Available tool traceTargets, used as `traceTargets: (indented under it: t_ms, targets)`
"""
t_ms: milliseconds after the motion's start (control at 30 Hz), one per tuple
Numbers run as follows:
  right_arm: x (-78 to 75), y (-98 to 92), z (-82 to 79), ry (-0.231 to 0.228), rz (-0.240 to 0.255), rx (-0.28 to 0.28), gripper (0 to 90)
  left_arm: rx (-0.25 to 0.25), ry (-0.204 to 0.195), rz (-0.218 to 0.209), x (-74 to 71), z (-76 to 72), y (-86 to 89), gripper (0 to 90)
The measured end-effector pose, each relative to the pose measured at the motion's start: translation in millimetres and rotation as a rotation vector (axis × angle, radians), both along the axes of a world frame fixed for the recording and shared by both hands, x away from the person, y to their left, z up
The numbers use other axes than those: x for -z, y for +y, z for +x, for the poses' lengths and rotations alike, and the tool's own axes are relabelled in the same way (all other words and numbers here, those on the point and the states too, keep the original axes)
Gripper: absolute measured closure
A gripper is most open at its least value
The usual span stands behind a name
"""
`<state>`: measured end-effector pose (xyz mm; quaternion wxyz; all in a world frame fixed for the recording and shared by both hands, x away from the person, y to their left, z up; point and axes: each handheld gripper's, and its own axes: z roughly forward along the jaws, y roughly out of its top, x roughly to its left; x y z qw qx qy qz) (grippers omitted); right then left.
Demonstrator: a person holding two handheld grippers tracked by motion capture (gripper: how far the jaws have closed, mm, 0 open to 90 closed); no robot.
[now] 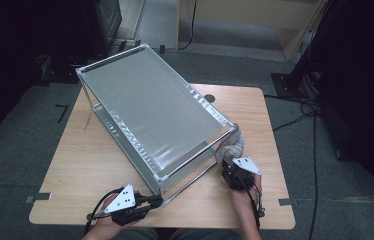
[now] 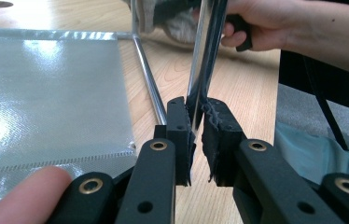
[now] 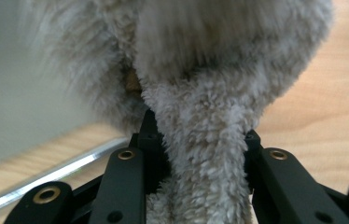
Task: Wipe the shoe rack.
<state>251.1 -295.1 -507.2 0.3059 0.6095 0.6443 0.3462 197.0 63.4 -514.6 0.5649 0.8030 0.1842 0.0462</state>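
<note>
The left tongs [image 2: 197, 122] clamp a chrome leg [image 2: 205, 60] of the metal rack [image 1: 150, 110] tilted on the desk [image 1: 80, 165]. The right tongs [image 3: 199, 140] grip a fluffy grey cloth [image 3: 200, 93] at the rack's near right corner; its far end is blurred. No writing is legible.

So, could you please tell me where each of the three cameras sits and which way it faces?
High view: above the person's side, looking forward and down on the wooden table and the metal rack; both forearms, left gripper, right gripper.
Left gripper view: rides the left gripper, looking along jaws shut on the rack's chrome leg; a fingertip, the other hand.
Right gripper view: rides the right gripper, jaws shut on a fluffy grey cloth.
Shared: every view catches rack and tabletop.
</note>
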Motion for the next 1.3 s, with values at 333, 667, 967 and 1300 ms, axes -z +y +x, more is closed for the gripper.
traceTargets:
  t_ms: [333,667,967,1300]
  targets:
    - [-27.0,4.4,-10.6,-0.127,0.065,-0.008,65.8,0.002,0.000,0.001,0.0,0.2,0.0,81.2]
    - [-57.0,4.6,-19.4,-0.270,0.090,-0.066,65.3,0.006,0.002,0.000,0.0,0.5,0.0,81.2]
    - [-17.3,3.7,-2.8,-0.073,0.050,-0.054,64.7,0.008,0.000,0.002,-0.1,0.6,0.1,81.2]
    - [1.8,9.2,3.1,0.023,-0.002,-0.055,64.3,0.009,-0.002,0.002,-0.1,0.4,-0.1,81.2]
